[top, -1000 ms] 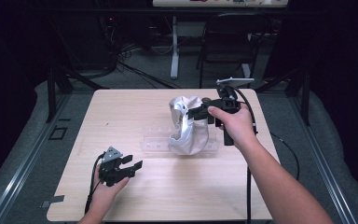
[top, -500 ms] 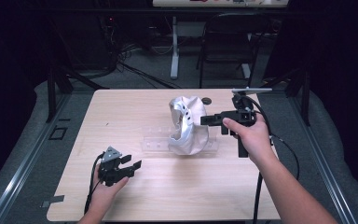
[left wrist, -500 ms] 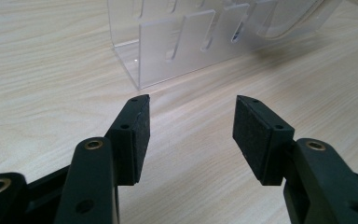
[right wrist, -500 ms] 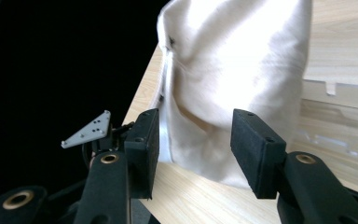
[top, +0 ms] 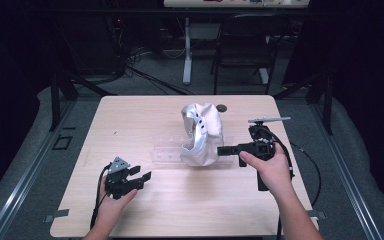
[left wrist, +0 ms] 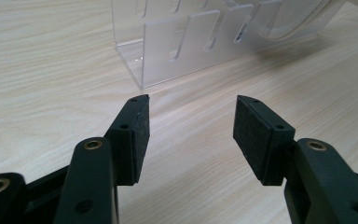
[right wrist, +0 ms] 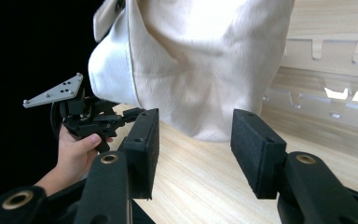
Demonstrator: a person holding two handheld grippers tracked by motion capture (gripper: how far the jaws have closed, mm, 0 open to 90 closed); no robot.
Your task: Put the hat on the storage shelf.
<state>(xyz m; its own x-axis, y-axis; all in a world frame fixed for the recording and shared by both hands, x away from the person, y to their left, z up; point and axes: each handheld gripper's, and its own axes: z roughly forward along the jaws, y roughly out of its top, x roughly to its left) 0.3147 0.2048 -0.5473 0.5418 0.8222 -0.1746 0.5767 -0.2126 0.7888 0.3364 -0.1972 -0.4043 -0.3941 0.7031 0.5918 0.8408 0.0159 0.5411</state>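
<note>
A white cloth cap (top: pixel 202 132) sits over a clear acrylic stand (top: pixel 165 150) at the middle of the wooden table (top: pixel 130 115). My right gripper (top: pixel 221 150) lies level just right of the cap and points at its lower side. Its jaws have just been opening and nothing is between them. In the right gripper view the cap (right wrist: pixel 200 56) hangs close ahead of the open right gripper (right wrist: pixel 196 116), beside the stand (right wrist: pixel 326 93). My left gripper (top: pixel 142 175) rests open near the front left. It faces the stand (left wrist: pixel 177 51), with nothing between the left gripper's (left wrist: pixel 191 100) pads.
A small dark round thing (top: pixel 222 107) lies on the table behind the cap. A chair (top: pixel 245 40) and a table leg stand beyond the far edge. The right gripper's cable (top: pixel 305 155) trails off the right edge.
My right gripper has drawn back from the cap's upper edge, moving right and down toward the table, and its jaws stand wider. The left gripper has stayed put.
</note>
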